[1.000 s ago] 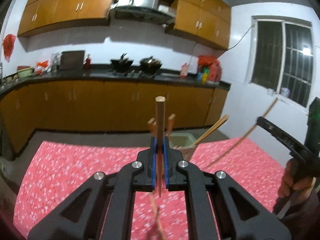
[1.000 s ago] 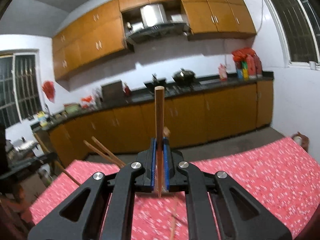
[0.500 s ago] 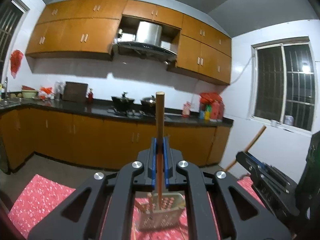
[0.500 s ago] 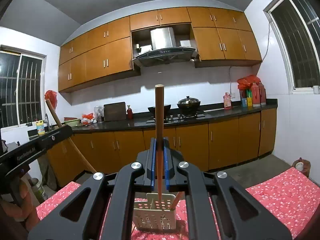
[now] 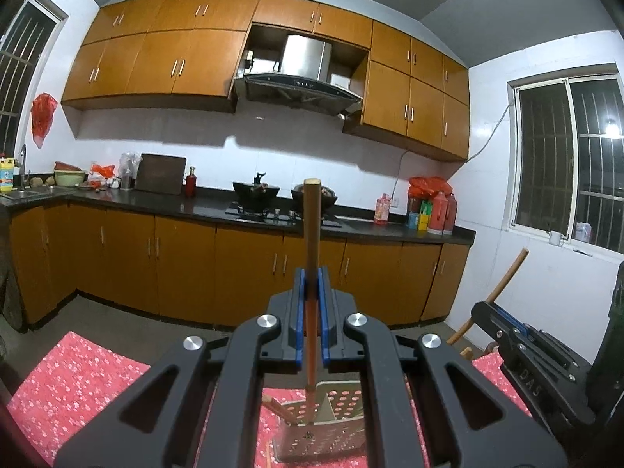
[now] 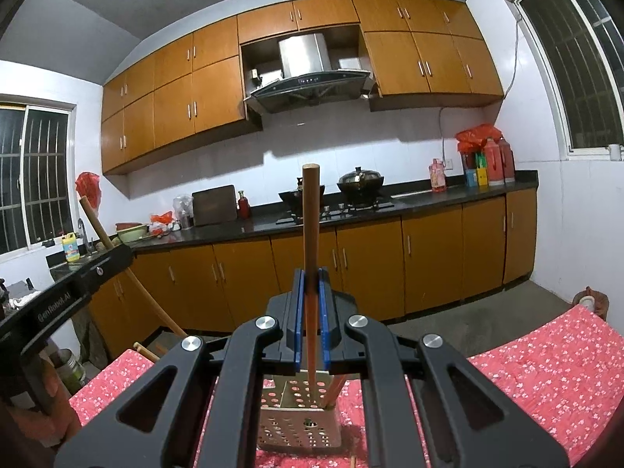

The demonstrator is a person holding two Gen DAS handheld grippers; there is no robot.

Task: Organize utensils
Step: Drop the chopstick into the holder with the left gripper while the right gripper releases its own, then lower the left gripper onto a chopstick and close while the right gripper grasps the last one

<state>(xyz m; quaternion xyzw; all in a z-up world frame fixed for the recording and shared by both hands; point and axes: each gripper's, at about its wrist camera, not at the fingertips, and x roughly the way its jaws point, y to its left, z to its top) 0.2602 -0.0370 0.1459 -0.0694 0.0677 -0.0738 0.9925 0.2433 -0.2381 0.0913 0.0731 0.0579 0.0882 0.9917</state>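
Two chopsticks (image 5: 312,257) (image 6: 311,257) stand upright, one per closed gripper (image 5: 311,296) (image 6: 311,300).

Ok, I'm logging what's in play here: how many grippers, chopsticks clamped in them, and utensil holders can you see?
Black two-finger grippers with blue pads: 2 (left gripper, right gripper)
Round wooden chopsticks, one clamped in each: 2
Perforated metal utensil holder on the red floral cloth: 1
Total: 5
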